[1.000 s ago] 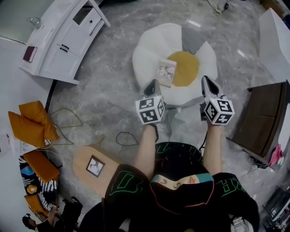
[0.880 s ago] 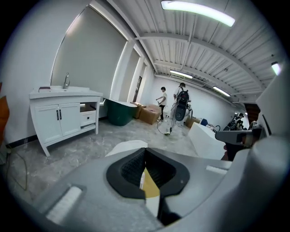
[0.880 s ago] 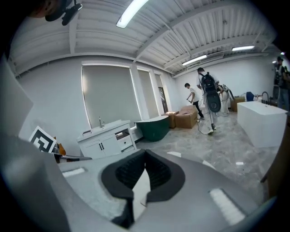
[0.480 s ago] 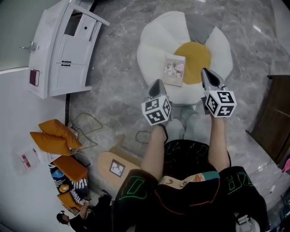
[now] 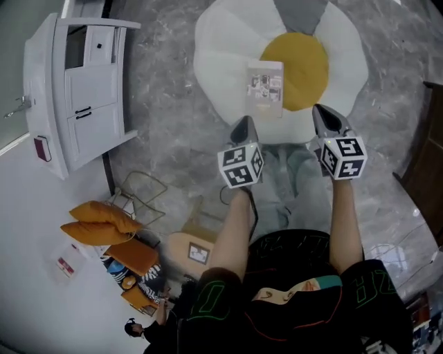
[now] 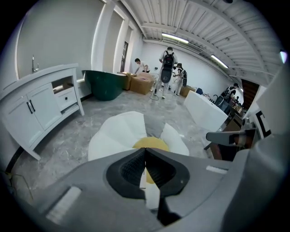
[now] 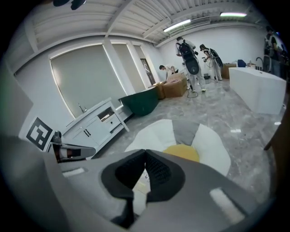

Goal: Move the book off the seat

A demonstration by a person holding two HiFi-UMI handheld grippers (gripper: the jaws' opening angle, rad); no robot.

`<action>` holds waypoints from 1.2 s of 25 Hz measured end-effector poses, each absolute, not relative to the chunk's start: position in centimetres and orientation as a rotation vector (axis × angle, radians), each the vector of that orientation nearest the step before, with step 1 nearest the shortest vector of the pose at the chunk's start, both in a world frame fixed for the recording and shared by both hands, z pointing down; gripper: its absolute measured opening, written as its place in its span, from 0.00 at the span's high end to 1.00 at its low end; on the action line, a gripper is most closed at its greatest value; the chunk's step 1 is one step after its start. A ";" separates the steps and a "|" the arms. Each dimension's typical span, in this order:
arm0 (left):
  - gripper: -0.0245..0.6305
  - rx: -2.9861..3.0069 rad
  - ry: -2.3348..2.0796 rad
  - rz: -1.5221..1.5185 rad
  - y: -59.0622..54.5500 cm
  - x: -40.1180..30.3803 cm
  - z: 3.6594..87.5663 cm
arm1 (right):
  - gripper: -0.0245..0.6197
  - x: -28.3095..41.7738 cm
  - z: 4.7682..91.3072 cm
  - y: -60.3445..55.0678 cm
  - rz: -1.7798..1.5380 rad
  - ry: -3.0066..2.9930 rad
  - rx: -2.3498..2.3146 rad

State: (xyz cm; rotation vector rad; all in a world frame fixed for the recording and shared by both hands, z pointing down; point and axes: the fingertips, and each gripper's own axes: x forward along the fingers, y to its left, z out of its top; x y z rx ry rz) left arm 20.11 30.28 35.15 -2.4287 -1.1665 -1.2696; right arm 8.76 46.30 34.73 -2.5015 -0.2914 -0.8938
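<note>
- Left gripper view shows the left gripper [image 6: 145, 153] with its two dark ribbed pads pressed together at the tips and nothing between them.
- Right gripper view shows the same of the right gripper [image 7: 145, 156]: jaws closed tip to tip and empty.
- From the head view, both grippers are held out side by side at a similar height. The left marker cube [image 5: 241, 166] and right marker cube [image 5: 342, 157] face up, and the grey jaw tips point toward the seat.
- Bare forearms run back from the grippers to a person in dark clothes with green outline print at the bottom of the picture.
- Neither gripper touches the book [image 5: 266, 88]. It lies flat on the seat, beyond the tips and between the lines of the two grippers, nearer the left one.
- The seat [image 5: 221, 62] is a low flower-shaped cushion on the floor with white petals, one grey petal [image 5: 301, 10] and a round yellow centre [image 5: 301, 66].
- The book rests where a white petal meets the yellow centre, its right edge lapping onto the yellow.
- Around the seat spreads a grey marbled floor [image 5: 166, 138].
- A white cabinet [image 5: 83, 90] with doors and an open niche stands well to the left.
- Orange cushions [image 5: 97, 222] sit lower left, with a bent wire frame [image 5: 142, 190] just beside them.
- A dark wooden piece of furniture [image 5: 432, 159] edges in at the right.
- Farther off in the left gripper view are a dark green tub [image 6: 105, 84], cardboard boxes [image 6: 142, 84] and several people standing [image 6: 167, 68].
</note>
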 end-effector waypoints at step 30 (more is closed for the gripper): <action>0.52 -1.832 -1.396 -1.673 28.5 23.9 72.1 | 0.61 13.0 70.3 39.2 -1.166 -0.456 -2.119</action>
